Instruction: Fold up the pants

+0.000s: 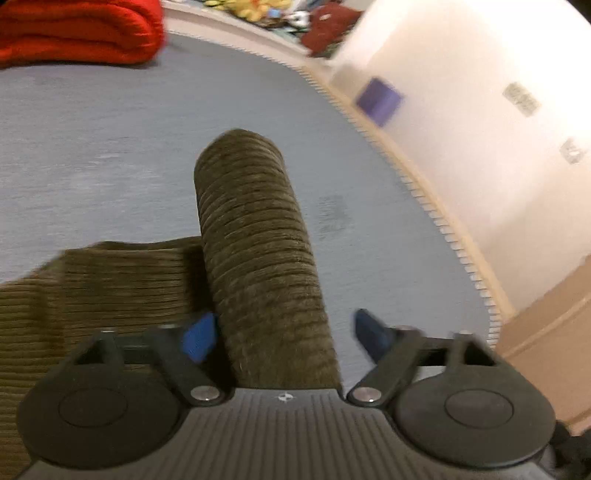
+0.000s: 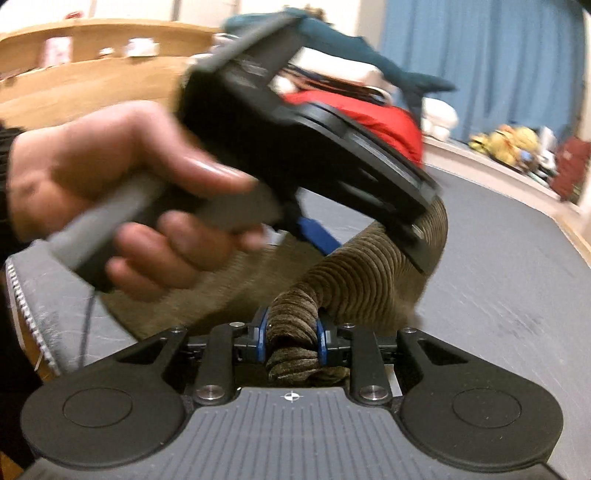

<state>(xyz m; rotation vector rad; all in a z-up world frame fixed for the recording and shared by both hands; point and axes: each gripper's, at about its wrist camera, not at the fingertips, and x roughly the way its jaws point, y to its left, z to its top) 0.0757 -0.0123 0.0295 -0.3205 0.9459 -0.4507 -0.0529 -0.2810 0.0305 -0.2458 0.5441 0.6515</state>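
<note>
The pants are olive-brown corduroy. In the left wrist view a rolled or folded band of them runs forward between my left gripper's blue fingertips, which stand wide apart; more of the pants lies flat at the lower left. In the right wrist view my right gripper is shut on a bunched part of the pants. The left gripper's black body, held by a hand, hangs over the pants just ahead.
The work surface is a blue-grey mat with a fringed edge. A red folded blanket lies at the far left. A white wall and a cardboard box are at the right. Toys and a blue curtain stand beyond the mat.
</note>
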